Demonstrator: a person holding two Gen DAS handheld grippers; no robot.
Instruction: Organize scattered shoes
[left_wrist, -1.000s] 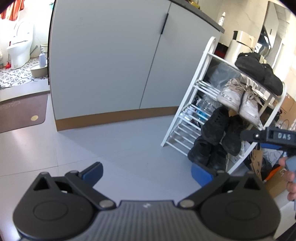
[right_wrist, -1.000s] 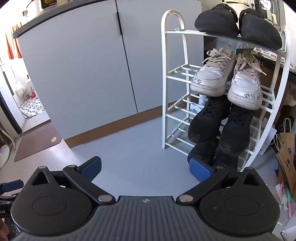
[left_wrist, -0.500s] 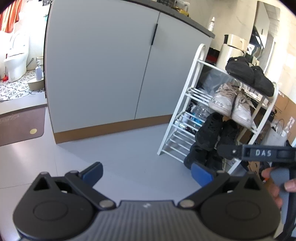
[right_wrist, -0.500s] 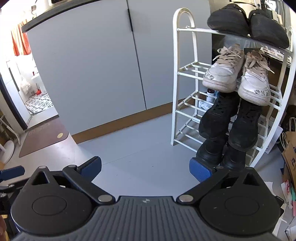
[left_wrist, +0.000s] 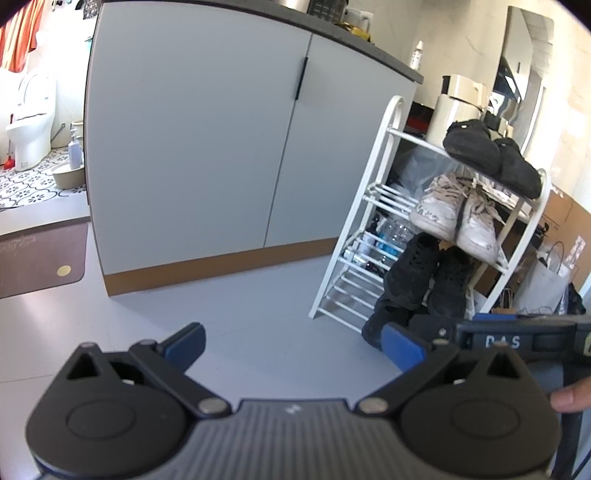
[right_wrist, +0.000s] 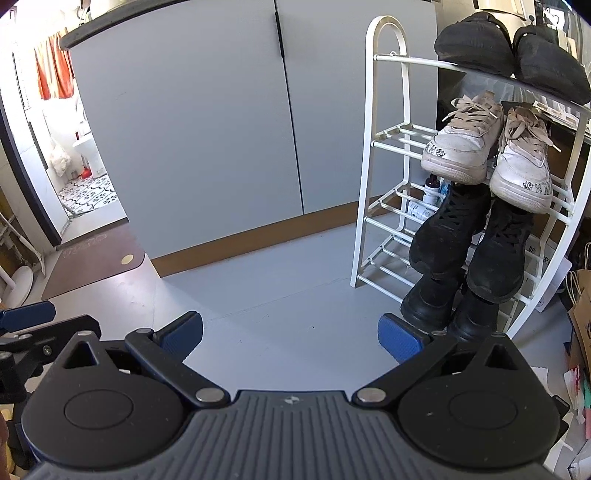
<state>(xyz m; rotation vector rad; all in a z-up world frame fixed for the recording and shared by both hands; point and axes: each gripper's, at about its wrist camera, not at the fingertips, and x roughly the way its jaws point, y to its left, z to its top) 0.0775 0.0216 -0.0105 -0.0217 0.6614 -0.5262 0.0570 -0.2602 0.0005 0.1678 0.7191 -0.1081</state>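
Blue-padded and spread wide, the right gripper (right_wrist: 290, 341) is holding nothing at the bottom of its frame, hovering over bare grey floor (right_wrist: 280, 295); the left gripper (left_wrist: 291, 343) is likewise released and empty in its own view, with the right tool's black body and a fingertip showing at the lower right edge.

Just beyond, at centre right, the white tubular metal shoe rack (right_wrist: 373, 155) is carrying all the shoes in sight: two chunky black boots (right_wrist: 428, 302) on the lowest tier, a pair of black lace-up high-tops (right_wrist: 447, 229) hanging nose-down above them, white low-top sneakers with beige laces (right_wrist: 458, 151) over those, and black slip-ons (right_wrist: 476, 40) on the top shelf.

No loose shoe is showing on the floor, so the job looks nearly done. Risk, as I judge it: the sneakers and high-tops are overhanging their rungs steeply, so a nudge from either tool could be sending them sliding off. Far back, grey cabinet doors (right_wrist: 207, 122) are closing the scene.
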